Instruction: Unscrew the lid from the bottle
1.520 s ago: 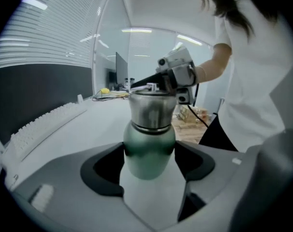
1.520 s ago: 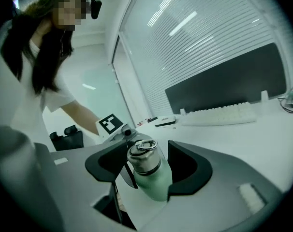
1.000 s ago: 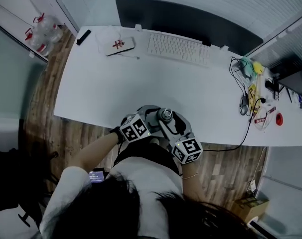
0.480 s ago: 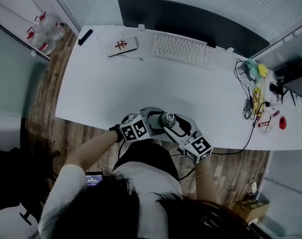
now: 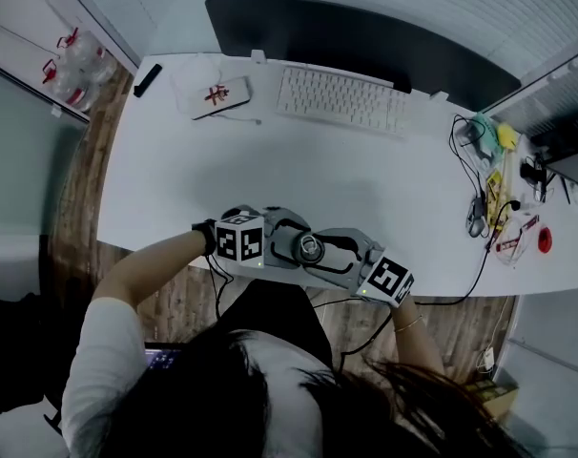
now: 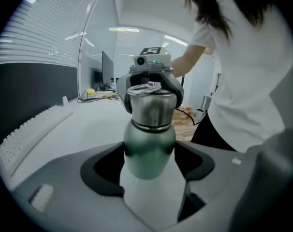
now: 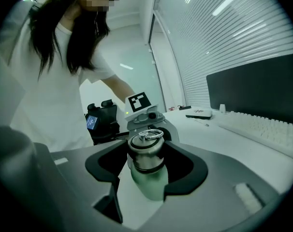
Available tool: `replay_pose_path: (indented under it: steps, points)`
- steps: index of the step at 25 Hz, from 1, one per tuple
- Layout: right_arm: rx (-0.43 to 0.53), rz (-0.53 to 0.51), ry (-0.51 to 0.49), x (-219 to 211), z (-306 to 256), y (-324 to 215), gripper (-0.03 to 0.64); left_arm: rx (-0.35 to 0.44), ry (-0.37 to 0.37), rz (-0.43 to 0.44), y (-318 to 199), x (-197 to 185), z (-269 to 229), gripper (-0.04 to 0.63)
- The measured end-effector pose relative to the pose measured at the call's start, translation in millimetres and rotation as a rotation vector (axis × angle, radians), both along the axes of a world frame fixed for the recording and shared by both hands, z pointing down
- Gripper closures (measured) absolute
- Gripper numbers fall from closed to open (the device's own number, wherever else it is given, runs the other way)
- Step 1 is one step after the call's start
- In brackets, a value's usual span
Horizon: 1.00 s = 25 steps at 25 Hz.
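Looking down from the head view, only the steel lid [image 5: 310, 248] shows. The green bottle [image 6: 149, 146] body is hidden under both grippers, at the white desk's [image 5: 299, 170] near edge; resting or lifted, unclear. Left gripper [image 6: 149, 166] clamps the bottle body. Right gripper [image 7: 146, 167] clamps the lid, jaws wide. Beyond: one keyboard [image 5: 339, 100], one monitor [image 5: 356, 41], cable tangle [image 5: 485, 194] far right.
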State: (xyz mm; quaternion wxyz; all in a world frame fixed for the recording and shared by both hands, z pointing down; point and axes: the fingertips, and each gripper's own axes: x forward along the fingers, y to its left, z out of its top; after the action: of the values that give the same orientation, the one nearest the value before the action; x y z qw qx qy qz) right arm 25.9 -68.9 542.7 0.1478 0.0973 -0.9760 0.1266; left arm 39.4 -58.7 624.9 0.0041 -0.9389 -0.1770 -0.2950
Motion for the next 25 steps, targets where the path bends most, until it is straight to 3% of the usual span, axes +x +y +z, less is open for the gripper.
replay_pose_path:
  steps: [4, 9, 16, 25]
  points:
    - [-0.001, -0.044, 0.014, 0.5, -2.6, -1.6, 0.380, -0.008, 0.005, 0.030, -1.5, 1.0, -2.2, 0.219]
    - [-0.025, -0.014, -0.018, 2.3, -16.0, -3.4, 0.380, 0.001, 0.007, 0.014, -0.7, 0.6, -6.1, 0.216]
    - [-0.033, 0.094, -0.089, 10.3, -34.6, -7.9, 0.380, -0.004, -0.028, -0.092, -7.8, -13.4, -4.2, 0.218]
    - [0.035, 0.265, -0.122, 31.3, -72.5, -13.5, 0.382, 0.042, 0.060, -0.241, -23.9, -28.8, -54.1, 0.218]
